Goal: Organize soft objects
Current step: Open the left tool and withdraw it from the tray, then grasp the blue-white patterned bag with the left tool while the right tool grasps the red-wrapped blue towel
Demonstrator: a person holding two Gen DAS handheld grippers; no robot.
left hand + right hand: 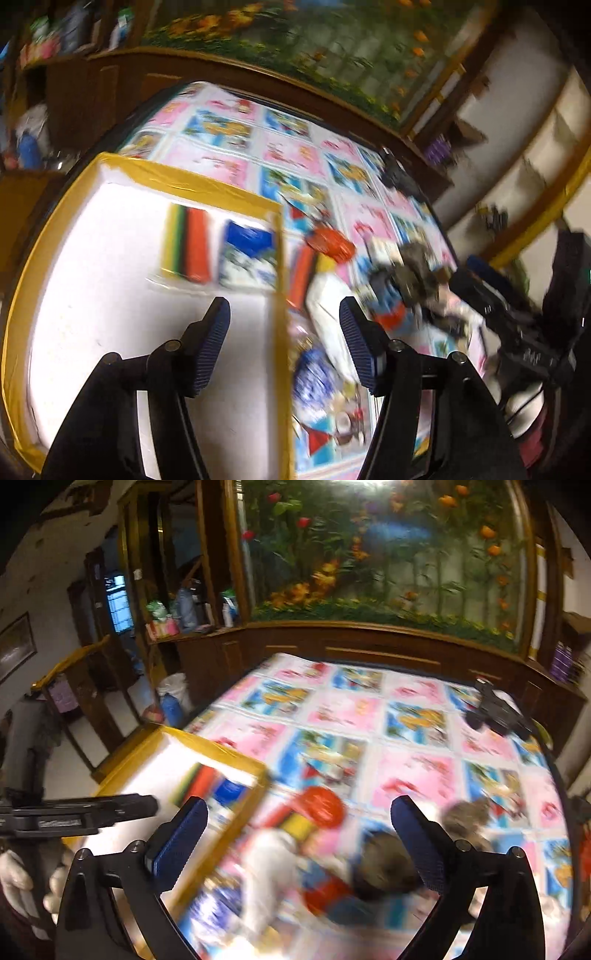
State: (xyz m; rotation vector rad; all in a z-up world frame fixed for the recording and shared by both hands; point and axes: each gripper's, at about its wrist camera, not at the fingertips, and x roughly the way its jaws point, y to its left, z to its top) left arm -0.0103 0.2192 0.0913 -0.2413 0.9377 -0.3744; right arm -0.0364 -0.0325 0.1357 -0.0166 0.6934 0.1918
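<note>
Soft toys (369,280) lie heaped right of centre in the left wrist view, beside the yellow-edged box (147,173); left gripper (284,347) stands spread, empty. Right wrist view: right gripper (295,845) gapes wide over the blurred pile (332,871), likely light and squashy, best pinched mid-body.

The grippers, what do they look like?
Each gripper, left and right, has two black angular arms with round bolts, ending in flat dark blue ribbed pads. A white glove shows on the person's left hand.
</note>
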